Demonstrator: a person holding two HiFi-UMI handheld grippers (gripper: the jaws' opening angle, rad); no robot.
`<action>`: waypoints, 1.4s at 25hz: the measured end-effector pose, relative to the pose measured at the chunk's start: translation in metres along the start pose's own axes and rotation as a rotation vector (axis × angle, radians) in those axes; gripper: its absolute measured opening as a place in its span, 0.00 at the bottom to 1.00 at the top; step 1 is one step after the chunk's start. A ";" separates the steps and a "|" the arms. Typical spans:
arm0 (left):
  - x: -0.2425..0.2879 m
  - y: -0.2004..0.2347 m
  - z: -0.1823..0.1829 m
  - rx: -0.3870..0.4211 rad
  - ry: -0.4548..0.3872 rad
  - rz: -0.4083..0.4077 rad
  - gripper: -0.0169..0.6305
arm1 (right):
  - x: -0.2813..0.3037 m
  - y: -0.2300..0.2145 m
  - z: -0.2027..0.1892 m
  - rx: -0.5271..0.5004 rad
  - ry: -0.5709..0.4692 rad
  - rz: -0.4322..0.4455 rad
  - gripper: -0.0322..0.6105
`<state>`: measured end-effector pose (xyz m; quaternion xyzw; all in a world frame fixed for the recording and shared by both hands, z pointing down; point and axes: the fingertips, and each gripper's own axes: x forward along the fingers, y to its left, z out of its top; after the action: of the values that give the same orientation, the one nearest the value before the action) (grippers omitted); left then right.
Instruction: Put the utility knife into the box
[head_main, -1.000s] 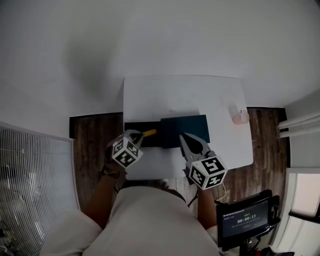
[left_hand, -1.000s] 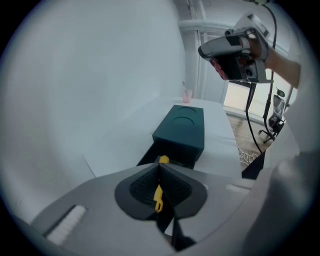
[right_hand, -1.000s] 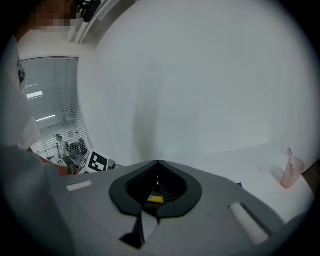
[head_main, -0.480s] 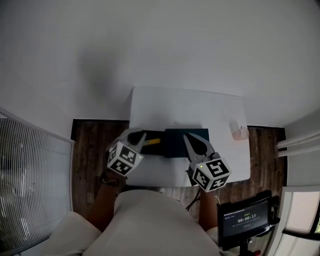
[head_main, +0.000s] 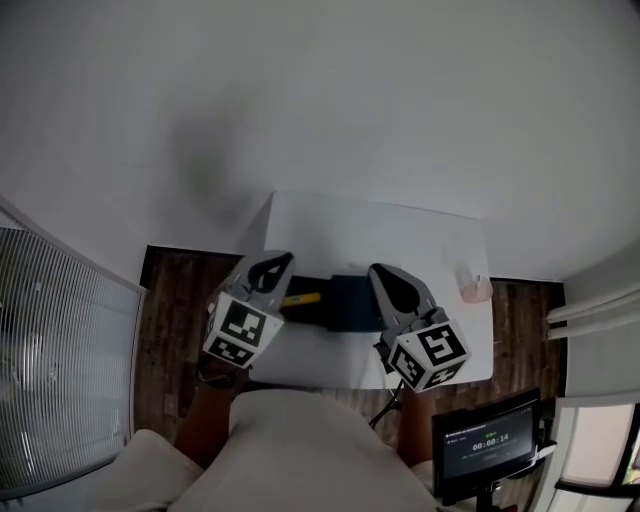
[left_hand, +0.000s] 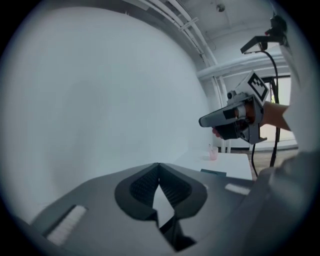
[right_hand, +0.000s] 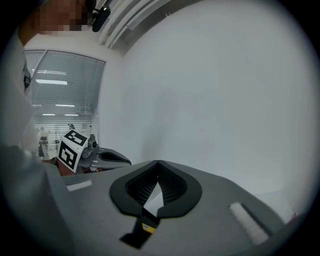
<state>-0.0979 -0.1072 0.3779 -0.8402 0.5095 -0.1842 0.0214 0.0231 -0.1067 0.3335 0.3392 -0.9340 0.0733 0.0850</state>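
Two grippers, one in each hand, hover over a white table (head_main: 365, 225) set vs. a pale wall. Left gripper (head_main: 281, 262) & right gripper (head_main: 380, 272) both point away from the person, jaws closed tip to tip w/ nothing gripped, as each gripper view shows. Yellow knife (head_main: 301, 298) lies flat on a dark strip (head_main: 310, 315) at the table's near-left part, touching neither gripper; in the head view it sits between the two. Dark teal box (head_main: 356, 303) sits just right of the knife, approx. mid-table; whether the strip belongs to the box can't be told. Pink cup (head_main: 475, 289) stands near the table's right edge, well apart from the box. Wood floor (head_main: 175, 300) shows either side of the table. A screen (head_main: 490, 441) w/ a timer stands at lower right, blinds (head_main: 60, 360) at left.
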 end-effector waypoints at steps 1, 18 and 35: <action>-0.002 0.002 0.009 -0.001 -0.020 0.005 0.03 | -0.001 0.000 0.006 -0.010 -0.012 -0.001 0.05; -0.030 0.012 0.068 0.038 -0.161 0.052 0.03 | -0.012 0.008 0.064 -0.125 -0.120 -0.030 0.05; -0.030 0.008 0.063 0.047 -0.150 0.039 0.03 | -0.009 0.011 0.055 -0.104 -0.108 -0.015 0.05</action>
<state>-0.0959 -0.0947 0.3085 -0.8408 0.5183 -0.1321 0.0828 0.0170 -0.1031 0.2776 0.3446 -0.9373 0.0059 0.0526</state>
